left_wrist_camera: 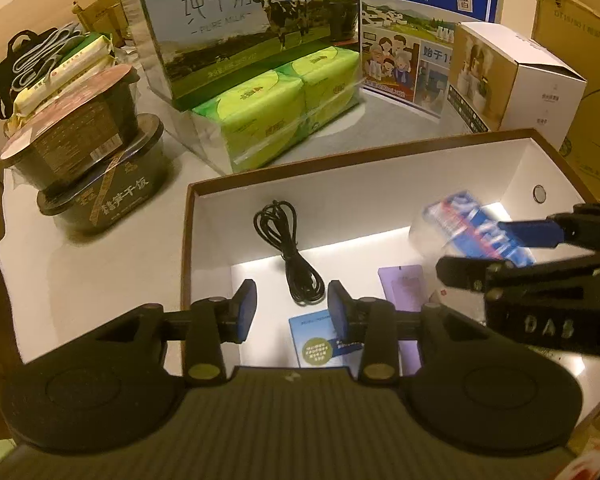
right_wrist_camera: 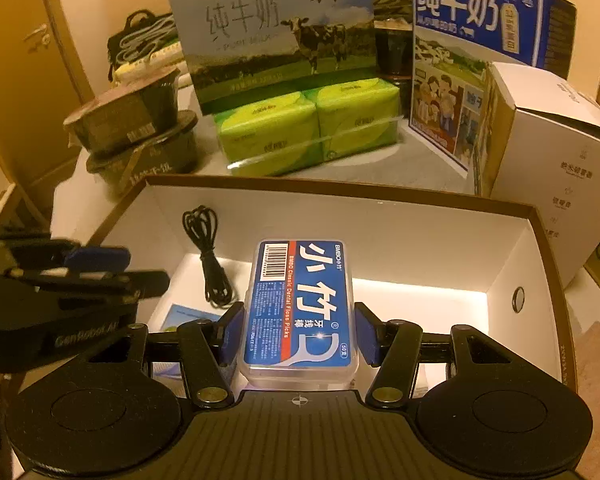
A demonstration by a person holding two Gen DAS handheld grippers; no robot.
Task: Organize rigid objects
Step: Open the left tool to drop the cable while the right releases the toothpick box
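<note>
A white-lined, brown-rimmed box point(left_wrist_camera: 340, 160) point(right_wrist_camera: 340, 192) lies open in front. My right gripper point(right_wrist_camera: 298, 332) is shut on a blue-labelled clear floss-pick case point(right_wrist_camera: 300, 308) and holds it over the box; the case shows blurred in the left wrist view point(left_wrist_camera: 472, 224). My left gripper point(left_wrist_camera: 292, 312) is open and empty over the box's near left part. Inside lie a coiled black cable point(left_wrist_camera: 292, 256) point(right_wrist_camera: 210, 264), a purple flat item point(left_wrist_camera: 404, 284) and a blue-and-green card point(left_wrist_camera: 316, 340) point(right_wrist_camera: 184, 316).
Behind the box stand two milk cartons point(left_wrist_camera: 236, 20) point(left_wrist_camera: 420, 12), green tissue packs point(left_wrist_camera: 276, 108), stacked dark food bowls point(left_wrist_camera: 88, 152), snack packs and a black bag point(left_wrist_camera: 24, 64) at left, a white product box point(left_wrist_camera: 520, 84) and cardboard boxes point(left_wrist_camera: 580, 60) at right.
</note>
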